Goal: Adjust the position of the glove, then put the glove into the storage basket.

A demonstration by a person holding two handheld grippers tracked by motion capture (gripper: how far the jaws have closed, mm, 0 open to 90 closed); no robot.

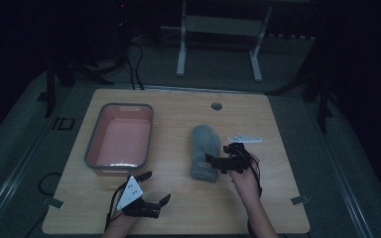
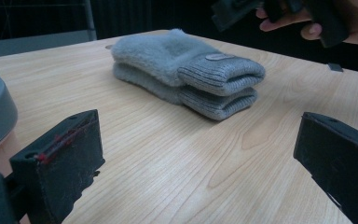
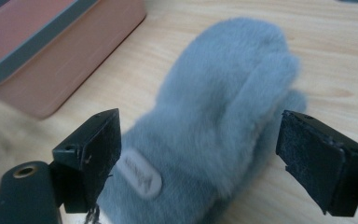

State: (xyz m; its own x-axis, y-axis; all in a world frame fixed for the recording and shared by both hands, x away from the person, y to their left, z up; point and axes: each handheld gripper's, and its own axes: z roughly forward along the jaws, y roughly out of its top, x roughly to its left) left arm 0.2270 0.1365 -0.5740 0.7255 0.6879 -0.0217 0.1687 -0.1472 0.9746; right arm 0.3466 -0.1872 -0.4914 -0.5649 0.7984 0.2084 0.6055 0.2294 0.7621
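**Grey mittens stacked on a wooden table, with open grippers on either side**

A light wooden table (image 1: 178,208) is seen from above in a dim room. A pair of fluffy grey mittens (image 1: 204,152) is laid one on top of the other near the middle of the table, cuffs toward the person and rounded tips pointing away. A small oval label (image 3: 139,177) is stitched on the ribbed cuff of the upper mitten.

The right gripper (image 1: 219,162) is held just beside the cuff end of the mittens, on their right. Its jaws are spread wide, and nothing is clamped between them; in the right gripper view the upper mitten is seen below and beyond the two black pads, which are not pressed on it. The right hand (image 1: 245,174) is wrapped around the gripper's body.

The left gripper (image 1: 152,186) is held near the front edge of the table, well apart from the mittens. Its jaws are also wide apart, with only bare wood between them.

A pink tub (image 1: 121,138) with a grey rim is set to the left of the mittens, apart from them. A small round hole (image 1: 217,106) is seen in the tabletop near the far edge.
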